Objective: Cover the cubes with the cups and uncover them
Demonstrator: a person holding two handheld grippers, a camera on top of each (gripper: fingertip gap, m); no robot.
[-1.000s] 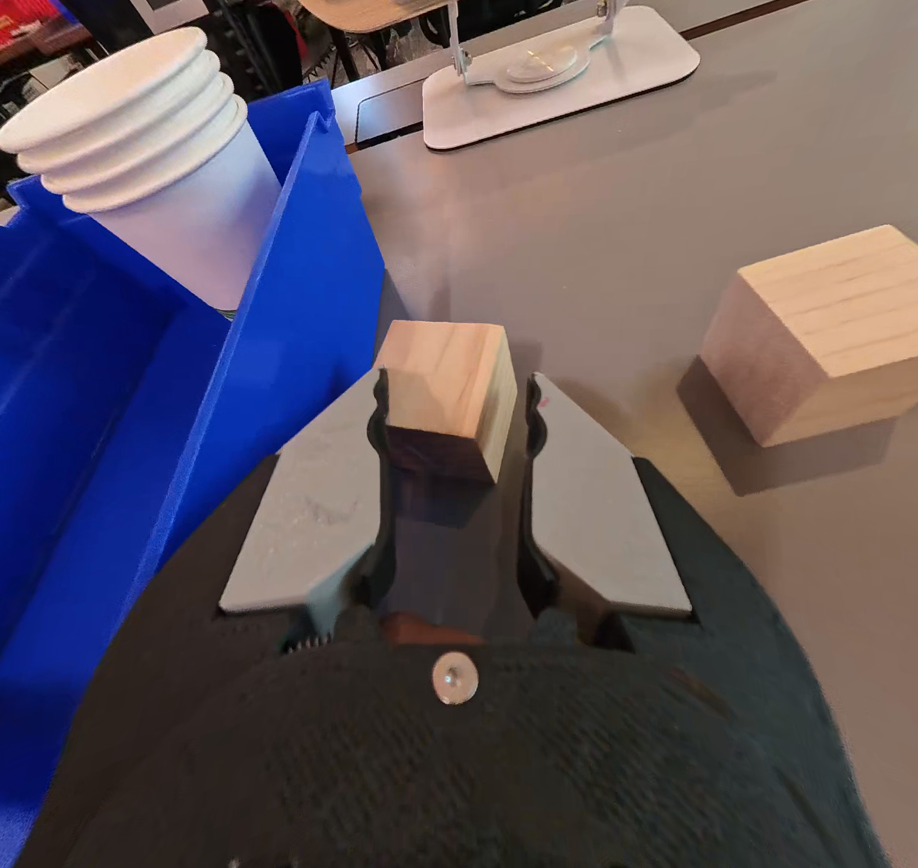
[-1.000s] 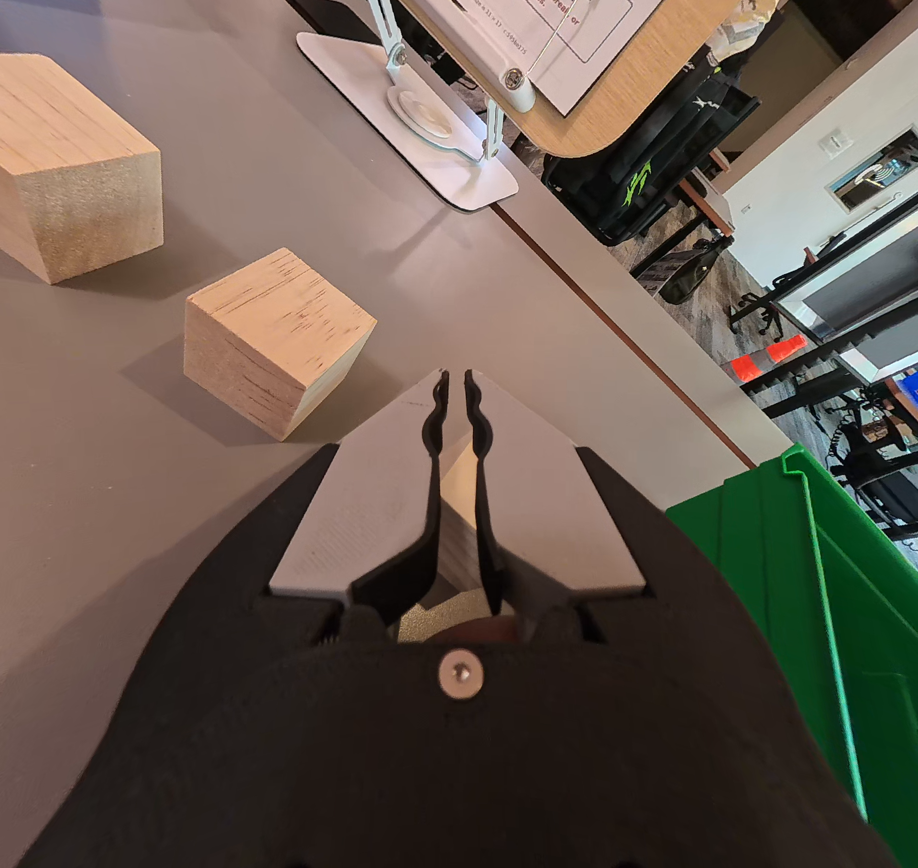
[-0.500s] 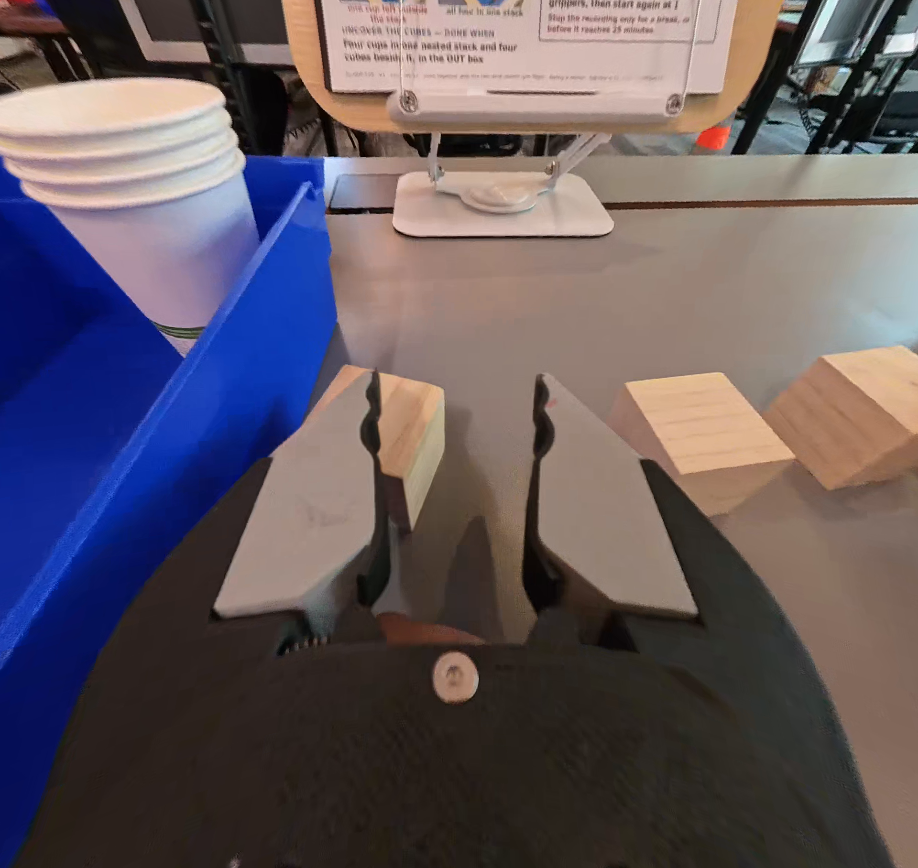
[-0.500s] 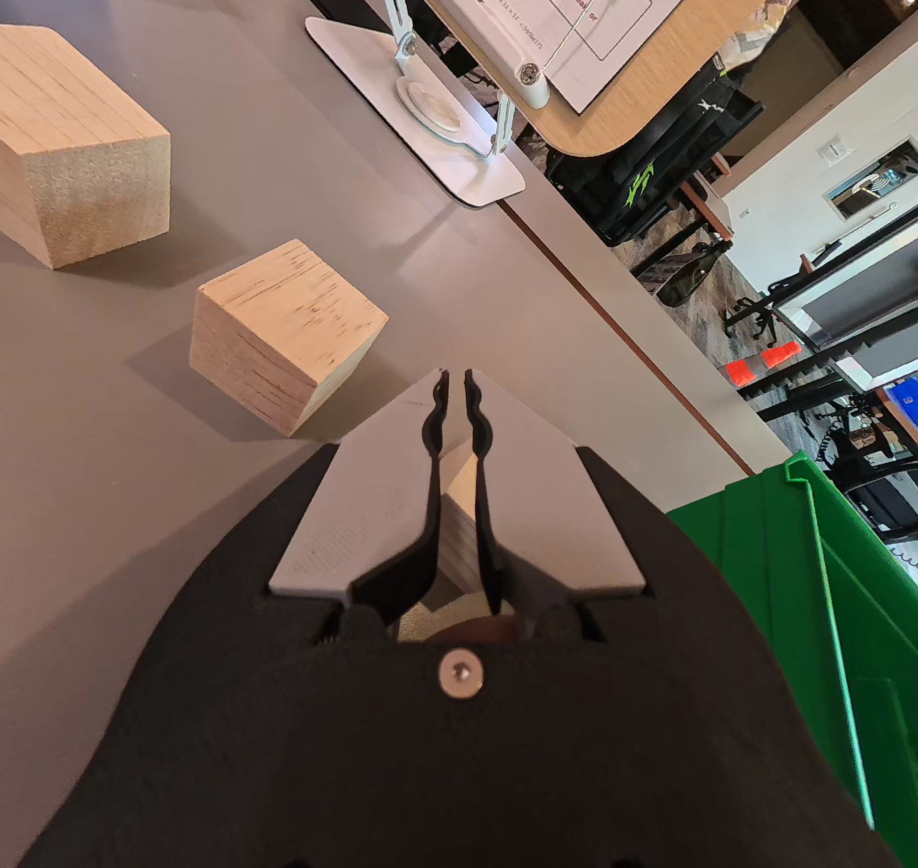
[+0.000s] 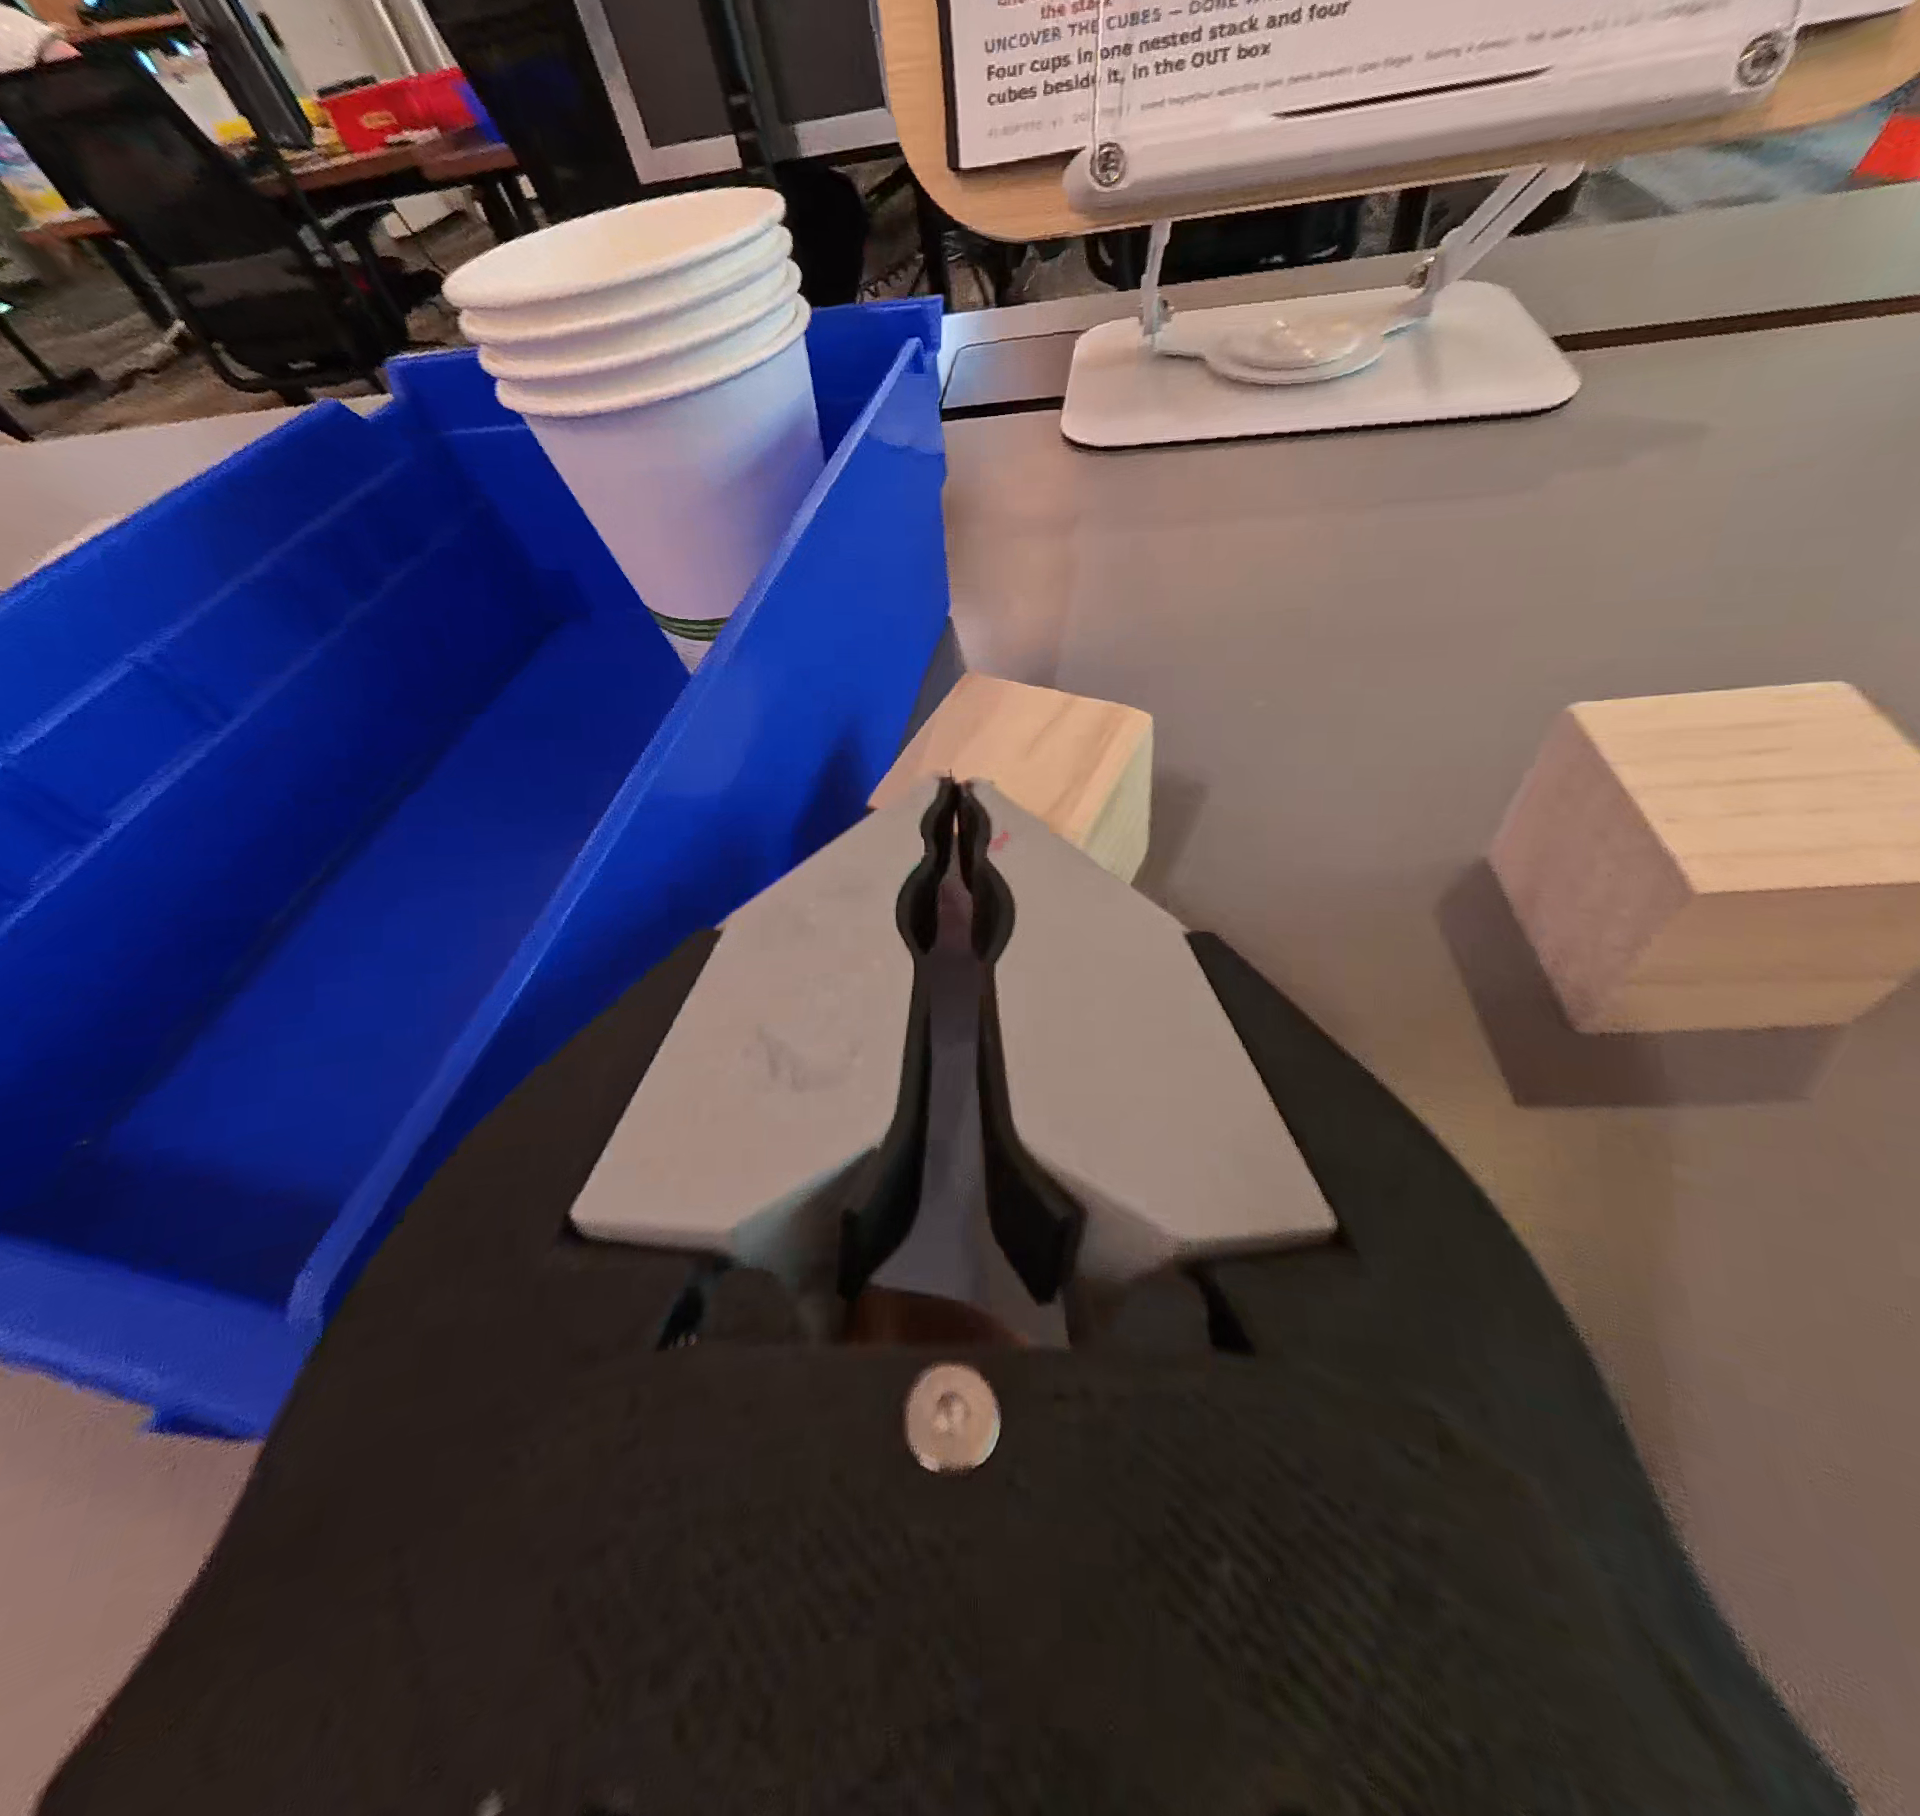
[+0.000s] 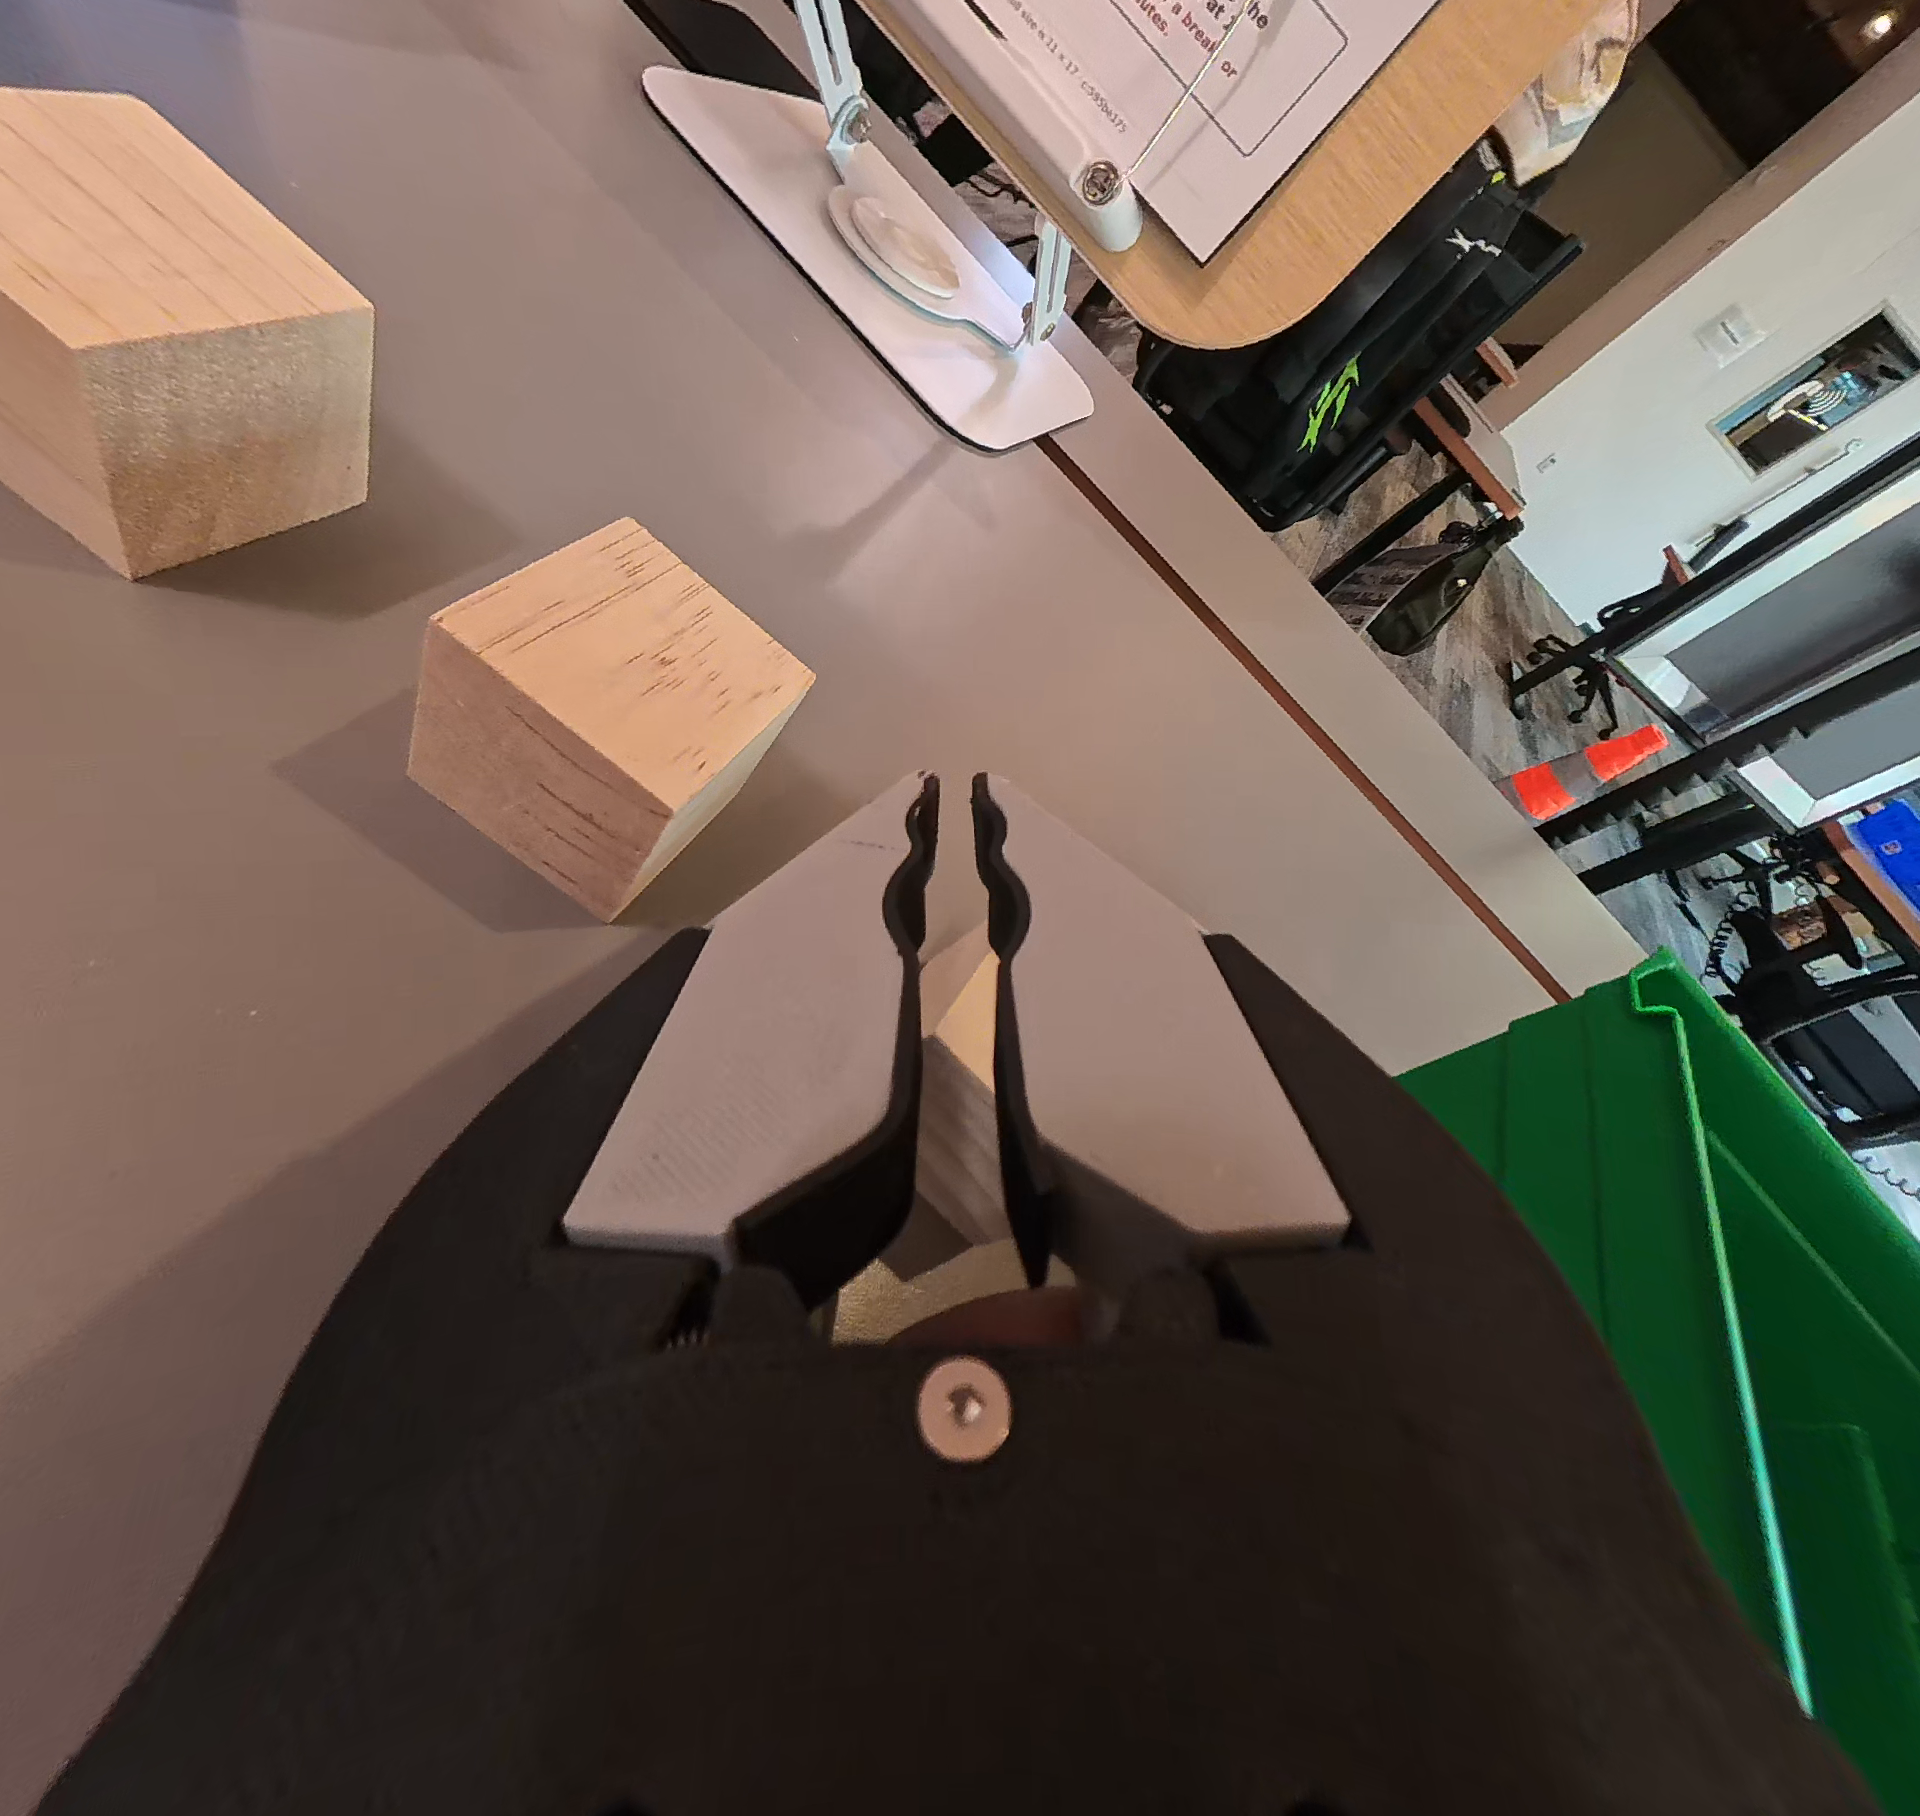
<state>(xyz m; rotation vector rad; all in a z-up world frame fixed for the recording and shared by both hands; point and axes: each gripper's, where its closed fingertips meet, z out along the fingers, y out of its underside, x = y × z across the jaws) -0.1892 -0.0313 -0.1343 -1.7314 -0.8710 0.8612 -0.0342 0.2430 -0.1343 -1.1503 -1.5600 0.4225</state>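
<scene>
In the left wrist view my left gripper (image 5: 958,792) is shut with nothing between its pads. Just beyond its tips a wooden cube (image 5: 1070,758) stands on the grey table against the wall of a blue bin (image 5: 727,831). A second cube (image 5: 1745,831) stands to the right. A nested stack of white paper cups (image 5: 665,384) stands upright in the bin's far corner. In the right wrist view my right gripper (image 6: 951,790) is shut to a thin slit and grips nothing. A cube (image 6: 961,1091) lies on the table below its fingers. Two more cubes (image 6: 592,706) (image 6: 156,332) lie to its left.
A white stand holding a board with a printed sheet (image 5: 1320,364) sits at the table's far edge and also shows in the right wrist view (image 6: 883,239). A green bin (image 6: 1621,1195) stands at the right. Chairs and desks lie beyond the table.
My left gripper stood open around the cube by the blue bin, then drew back and up from it and shut on air. My right gripper stayed shut and barely moved.
</scene>
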